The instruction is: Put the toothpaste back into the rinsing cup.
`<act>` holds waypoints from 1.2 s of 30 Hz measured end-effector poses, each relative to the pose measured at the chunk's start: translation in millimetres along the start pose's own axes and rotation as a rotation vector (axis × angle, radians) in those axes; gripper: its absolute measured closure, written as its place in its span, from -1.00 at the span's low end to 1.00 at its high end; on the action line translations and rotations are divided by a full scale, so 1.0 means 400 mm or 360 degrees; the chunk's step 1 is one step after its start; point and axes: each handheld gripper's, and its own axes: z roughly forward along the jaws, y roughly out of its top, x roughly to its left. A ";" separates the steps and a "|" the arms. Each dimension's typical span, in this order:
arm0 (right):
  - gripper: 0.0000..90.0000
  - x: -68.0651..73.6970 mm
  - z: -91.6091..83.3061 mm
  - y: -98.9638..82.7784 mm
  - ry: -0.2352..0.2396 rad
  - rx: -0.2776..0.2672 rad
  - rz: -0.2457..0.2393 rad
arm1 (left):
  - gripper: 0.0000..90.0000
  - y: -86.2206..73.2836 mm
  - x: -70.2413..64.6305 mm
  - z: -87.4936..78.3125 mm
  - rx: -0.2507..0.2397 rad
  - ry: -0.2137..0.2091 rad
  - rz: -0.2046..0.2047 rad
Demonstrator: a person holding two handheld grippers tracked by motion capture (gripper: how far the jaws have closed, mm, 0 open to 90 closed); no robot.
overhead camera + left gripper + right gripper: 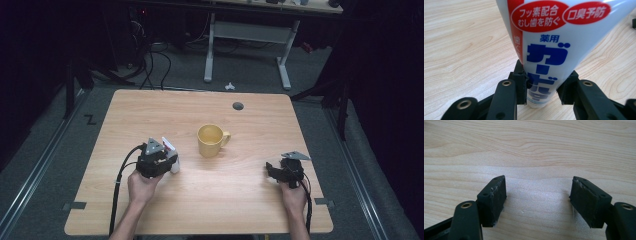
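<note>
Wooden table (210, 200): pale grain, carrying everything here.
Yellow mug (212, 140): upright mid-table, handle towards the right.
Toothpaste tube (554, 50): white, standing left of the mug.
Left gripper (544, 91): jaws pinching the tube's lower end.
Right gripper (537, 200): jaws spread, bare wood between, well apart from the mug.
</note>
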 end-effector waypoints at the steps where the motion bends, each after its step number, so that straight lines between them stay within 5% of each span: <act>1: -0.35 0.000 0.000 0.000 0.0000 0.0000 0.0000 | 0.47 0.007 -0.002 -0.003 -0.0002 -0.0017 0.0005; 36: -0.35 0.000 0.000 0.000 0.0000 0.0000 0.0000 | 0.48 0.096 -0.018 -0.033 -0.0013 -0.0154 0.0012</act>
